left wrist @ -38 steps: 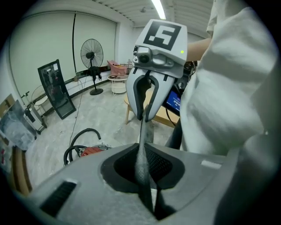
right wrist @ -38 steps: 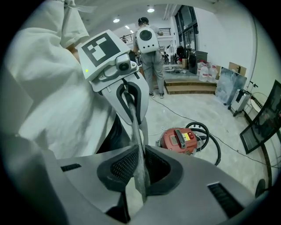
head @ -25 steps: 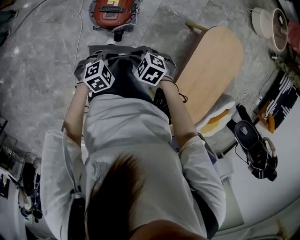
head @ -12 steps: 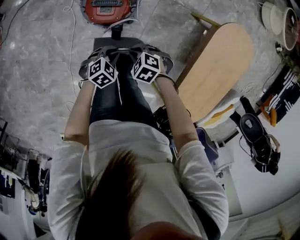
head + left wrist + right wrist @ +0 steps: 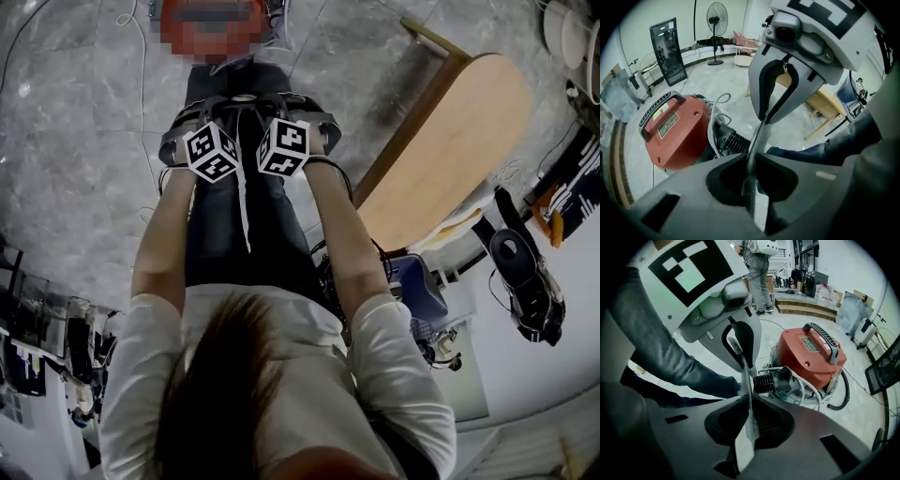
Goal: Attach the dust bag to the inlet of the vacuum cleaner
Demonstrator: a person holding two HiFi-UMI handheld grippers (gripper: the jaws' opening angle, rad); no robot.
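— Grey stone floor [image 5: 75, 141] all round. Where's the vacuum cleaner [image 5: 677, 131]?
— Standing on the floor ahead of the person, its ribbed black inlet [image 5: 733, 140] facing them.
— And the left hand-held gripper [image 5: 751, 173]?
— Nipped nearly shut on one edge of the dust bag [image 5: 757, 138], probably to keep it taut.
— The right hand-held gripper [image 5: 749, 420]?
— Likewise, pinching the opposite edge. The bag is stretched between them, short of the inlet and not yet attached. I'd guess two grips let its opening meet the inlet squarely.

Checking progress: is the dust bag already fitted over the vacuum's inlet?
No, the ribbed black inlet is bare; the dust bag is held clear of it.
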